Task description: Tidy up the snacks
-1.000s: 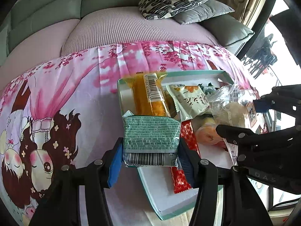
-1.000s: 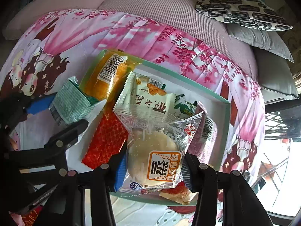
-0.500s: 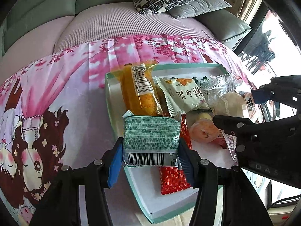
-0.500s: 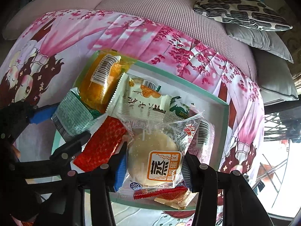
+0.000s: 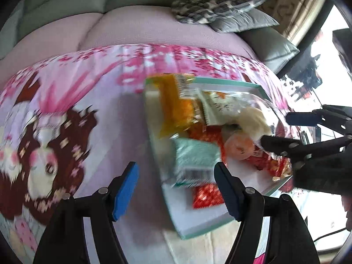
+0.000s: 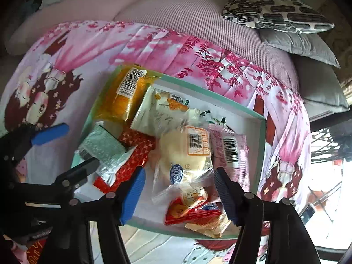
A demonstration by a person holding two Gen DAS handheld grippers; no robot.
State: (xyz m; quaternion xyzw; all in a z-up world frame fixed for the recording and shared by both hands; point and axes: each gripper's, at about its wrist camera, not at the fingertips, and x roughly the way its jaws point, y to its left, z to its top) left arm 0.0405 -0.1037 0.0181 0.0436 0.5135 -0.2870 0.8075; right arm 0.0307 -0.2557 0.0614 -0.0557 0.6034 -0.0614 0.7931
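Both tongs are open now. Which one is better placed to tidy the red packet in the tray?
Probably left: the left tongs hang open beside the red packet; the right tongs frame the clear bun packet.

My left-wrist camera looks forward along my spread blue-padded fingers (image 5: 125, 189), down at the near-left corner of the teal tray (image 5: 198, 231) from close range, its view motion-blurred, sofa behind. My right-wrist camera looks down the same way over the tray's (image 6: 261, 145) near edge, sharper. Both share the tray, the pink cloth (image 5: 92, 83) and the patterned cushion (image 6: 275, 11); each shows the other's fingers at its edge.
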